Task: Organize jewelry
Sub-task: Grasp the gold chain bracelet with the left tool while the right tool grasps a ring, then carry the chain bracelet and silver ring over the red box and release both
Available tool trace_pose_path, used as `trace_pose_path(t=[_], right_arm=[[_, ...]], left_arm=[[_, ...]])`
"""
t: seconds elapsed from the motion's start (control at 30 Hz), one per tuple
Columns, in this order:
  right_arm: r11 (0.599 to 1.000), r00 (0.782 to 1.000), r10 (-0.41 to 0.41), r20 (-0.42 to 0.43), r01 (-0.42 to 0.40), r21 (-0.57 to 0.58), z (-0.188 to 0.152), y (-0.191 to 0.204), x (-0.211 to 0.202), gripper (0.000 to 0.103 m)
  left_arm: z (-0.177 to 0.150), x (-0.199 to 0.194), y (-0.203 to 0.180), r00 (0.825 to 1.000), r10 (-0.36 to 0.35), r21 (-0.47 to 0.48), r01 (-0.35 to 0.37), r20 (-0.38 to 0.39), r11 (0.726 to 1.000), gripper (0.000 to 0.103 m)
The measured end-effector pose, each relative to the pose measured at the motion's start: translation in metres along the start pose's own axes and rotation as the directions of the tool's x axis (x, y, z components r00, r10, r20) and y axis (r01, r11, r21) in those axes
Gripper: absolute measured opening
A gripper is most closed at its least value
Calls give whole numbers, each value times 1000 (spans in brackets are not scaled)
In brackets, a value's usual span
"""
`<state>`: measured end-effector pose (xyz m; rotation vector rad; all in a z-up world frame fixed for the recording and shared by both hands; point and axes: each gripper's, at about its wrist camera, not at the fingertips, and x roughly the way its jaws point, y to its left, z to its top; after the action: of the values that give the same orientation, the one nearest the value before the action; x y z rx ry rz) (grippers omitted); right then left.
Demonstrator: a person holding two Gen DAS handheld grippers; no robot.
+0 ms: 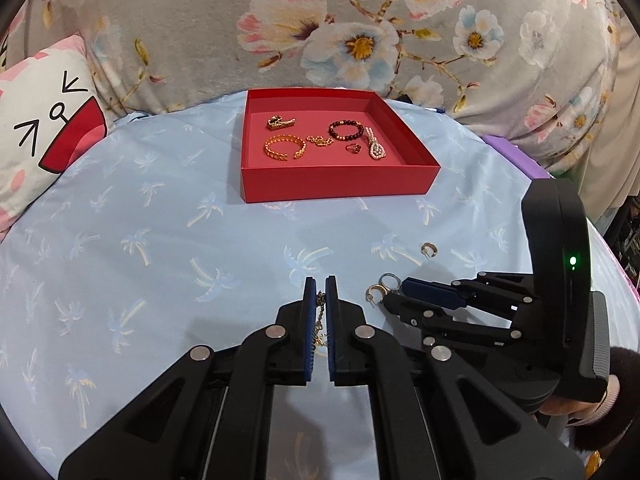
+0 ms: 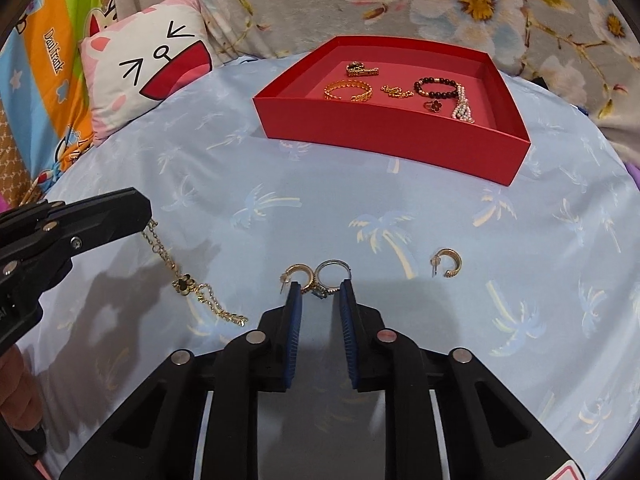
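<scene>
A red tray [image 1: 340, 190] [image 2: 384, 140] sits on the blue palm-print sheet and holds several jewelry pieces: a gold cuff [image 1: 284, 148], a dark bead bracelet [image 1: 346, 130], a pearl piece [image 1: 376, 146] and others. My left gripper [image 1: 320, 286] [image 2: 146, 216] is shut on a gold chain with a black flower charm [image 2: 184, 282]; the chain's lower end lies on the sheet. My right gripper [image 2: 320, 290] [image 1: 394, 294] is open around a silver ring with a blue stone [image 2: 330, 274], beside a gold hoop earring [image 2: 300, 274]. A second gold hoop earring [image 2: 446, 264] [image 1: 429, 250] lies to the right.
A cartoon-face pillow [image 1: 44, 120] [image 2: 148, 64] lies at the back left. A floral blanket [image 1: 320, 20] rises behind the tray. A colourful striped cloth [image 2: 36, 80] is at the far left. A purple edge [image 1: 516, 152] shows at the right of the sheet.
</scene>
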<state>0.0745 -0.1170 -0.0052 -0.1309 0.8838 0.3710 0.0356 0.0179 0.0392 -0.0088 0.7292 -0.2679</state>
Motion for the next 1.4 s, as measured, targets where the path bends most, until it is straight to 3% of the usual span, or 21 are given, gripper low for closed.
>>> trace_pose_path(t=[0.1, 0.43, 0.47, 0.77, 0.9, 1.03, 1.23, 1.33, 1.4], right_arm=[[1000, 1000, 2, 0, -2, 19, 2, -7, 1, 7], [999, 1000, -17, 22, 16, 34, 2, -16, -4, 5], [999, 1000, -15, 25, 14, 38, 2, -18, -6, 0], [998, 999, -13, 42, 11, 58, -3, -31, -16, 0], [999, 999, -16, 34, 14, 38, -4, -23, -11, 12], [999, 999, -29, 17, 29, 29, 1, -14, -3, 13], [997, 998, -60, 4, 60, 52, 8, -9, 6, 24], [995, 997, -78, 6, 77, 58, 12, -8, 10, 24], [995, 996, -86, 6, 86, 60, 15, -8, 12, 17]], left_arm=[[-1, 0, -1, 1000, -3, 1, 3, -2, 1000, 4], [6, -11, 10, 999, 4, -37, -3, 34, 999, 4], [6, -13, 13, 999, 8, -44, -6, 42, 999, 4], [13, -24, 31, 997, 18, -96, -11, 78, 995, 4], [13, -24, 31, 997, 14, -94, -8, 73, 996, 4], [11, -22, 28, 998, 7, -84, -1, 64, 996, 4], [11, -20, 24, 998, -2, -81, 7, 60, 997, 4], [10, -19, 20, 998, -8, -74, 12, 54, 997, 4], [9, -19, 18, 999, -12, -69, 16, 52, 998, 4]])
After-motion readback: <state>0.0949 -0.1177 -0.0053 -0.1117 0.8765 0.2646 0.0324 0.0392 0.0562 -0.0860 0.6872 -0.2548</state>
